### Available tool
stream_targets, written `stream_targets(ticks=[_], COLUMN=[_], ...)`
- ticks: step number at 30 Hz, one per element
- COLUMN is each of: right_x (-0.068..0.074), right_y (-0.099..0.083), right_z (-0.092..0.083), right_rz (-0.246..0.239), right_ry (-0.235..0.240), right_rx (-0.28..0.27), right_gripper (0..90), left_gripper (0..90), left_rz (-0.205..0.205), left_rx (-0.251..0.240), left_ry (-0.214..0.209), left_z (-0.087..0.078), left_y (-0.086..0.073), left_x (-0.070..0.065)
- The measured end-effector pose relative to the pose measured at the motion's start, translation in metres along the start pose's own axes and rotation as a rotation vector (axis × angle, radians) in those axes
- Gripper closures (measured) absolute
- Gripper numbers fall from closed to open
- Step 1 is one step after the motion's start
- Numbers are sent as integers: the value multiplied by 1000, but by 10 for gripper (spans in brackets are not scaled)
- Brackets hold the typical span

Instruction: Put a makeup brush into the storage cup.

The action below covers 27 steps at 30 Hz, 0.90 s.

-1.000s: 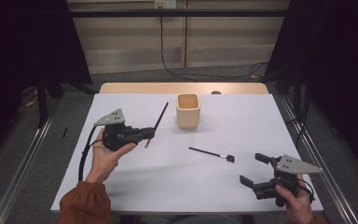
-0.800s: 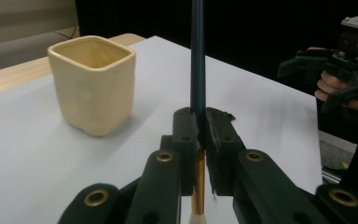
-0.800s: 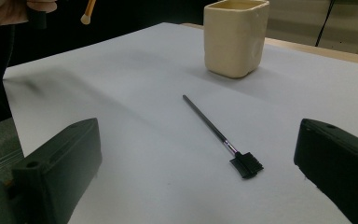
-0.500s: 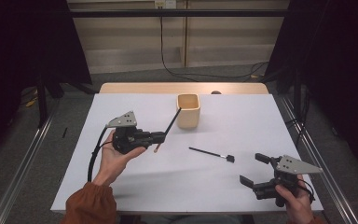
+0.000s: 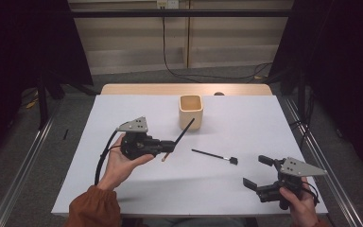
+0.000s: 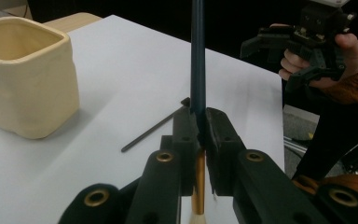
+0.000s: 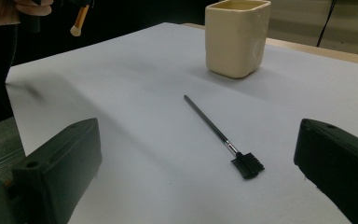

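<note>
My left gripper (image 5: 169,145) is shut on a makeup brush (image 5: 184,131) with a dark handle, a gold ferrule and a pale tip. It holds the brush above the white table, and the handle slants up toward a cream square cup (image 5: 190,109). In the left gripper view the jaws pinch the brush (image 6: 197,56) near the ferrule, with the cup (image 6: 25,79) at the left. A thin black comb brush (image 5: 212,155) lies flat on the table between the two hands. My right gripper (image 5: 256,171) stands open at the front right, and the comb brush (image 7: 214,128) lies ahead of its spread jaws.
The white table (image 5: 264,123) has bare room all round the cup and the comb brush. Metal rails run along both sides of it. A cable hangs down the wall behind it. The cup (image 7: 237,37) stands near the table's far edge.
My left gripper has carried the makeup brush to the right, closer to the cup. The right gripper and the comb brush have stayed where they were.
</note>
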State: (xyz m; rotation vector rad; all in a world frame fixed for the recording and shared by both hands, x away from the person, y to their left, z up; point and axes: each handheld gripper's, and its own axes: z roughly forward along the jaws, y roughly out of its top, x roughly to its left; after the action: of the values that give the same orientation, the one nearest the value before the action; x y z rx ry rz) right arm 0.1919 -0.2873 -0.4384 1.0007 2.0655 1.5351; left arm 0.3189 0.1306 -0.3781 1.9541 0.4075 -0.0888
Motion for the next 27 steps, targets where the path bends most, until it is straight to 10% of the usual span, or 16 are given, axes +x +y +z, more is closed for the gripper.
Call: stream_targets(ticks=[27], right_x=[0], right_y=[0], right_z=[2], right_rz=[1], right_ry=[12], right_rx=[9], right_gripper=[0], left_gripper=[835], left_rz=[54], left_rx=[252], left_ry=[-43], left_z=[12], left_y=[20], left_x=[-16])
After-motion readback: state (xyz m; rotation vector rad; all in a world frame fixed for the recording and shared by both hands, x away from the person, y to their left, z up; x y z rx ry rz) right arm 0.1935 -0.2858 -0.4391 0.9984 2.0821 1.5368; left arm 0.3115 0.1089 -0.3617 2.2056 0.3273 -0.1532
